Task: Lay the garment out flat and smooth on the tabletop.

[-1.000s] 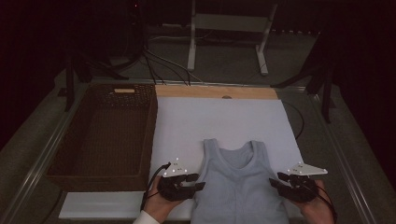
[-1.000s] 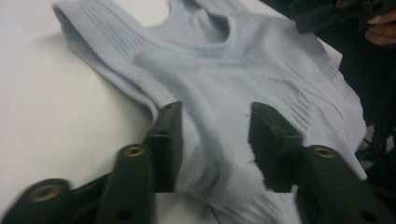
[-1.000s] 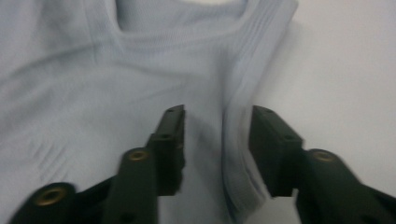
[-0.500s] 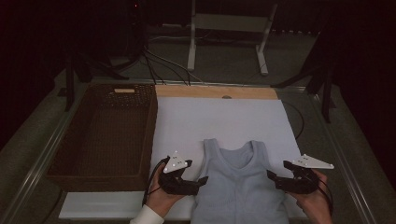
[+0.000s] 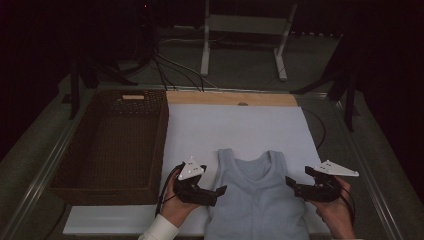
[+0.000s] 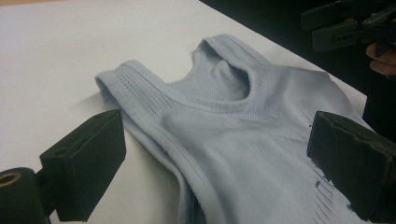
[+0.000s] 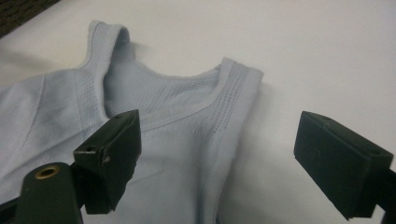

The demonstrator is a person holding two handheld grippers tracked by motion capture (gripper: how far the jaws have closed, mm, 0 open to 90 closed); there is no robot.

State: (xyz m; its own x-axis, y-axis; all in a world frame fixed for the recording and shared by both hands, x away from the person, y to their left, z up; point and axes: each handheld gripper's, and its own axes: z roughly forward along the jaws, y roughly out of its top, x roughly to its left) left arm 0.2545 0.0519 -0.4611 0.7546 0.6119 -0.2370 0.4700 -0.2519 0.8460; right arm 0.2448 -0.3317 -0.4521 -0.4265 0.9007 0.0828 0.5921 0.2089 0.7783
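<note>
A pale blue sleeveless top [image 5: 257,195] lies flat on the white board [image 5: 240,127], straps pointing away from me. My left gripper [image 5: 219,192] hovers at its left armhole edge [image 6: 154,135]; its jaws have just been opening and stand wide, above the cloth without pressing it. My right gripper [image 5: 291,184] sits at the right armhole edge [image 7: 224,154]; its jaws have also just been opening, wide apart over the top's side. Neither holds the top [image 6: 243,135], which rests loose with its neckline [image 7: 173,100] in sight.
A dark wicker basket [image 5: 112,145] stands left of the board. A wooden strip [image 5: 232,98] runs along the board's far edge. Cables and a white stand's legs [image 5: 242,45] lie on the floor beyond. In the left gripper view the other gripper [image 6: 350,23] is at top right.
Both grippers have opened and let go of the top's sides. They tilted up slightly and the top now lies loose on the board.
</note>
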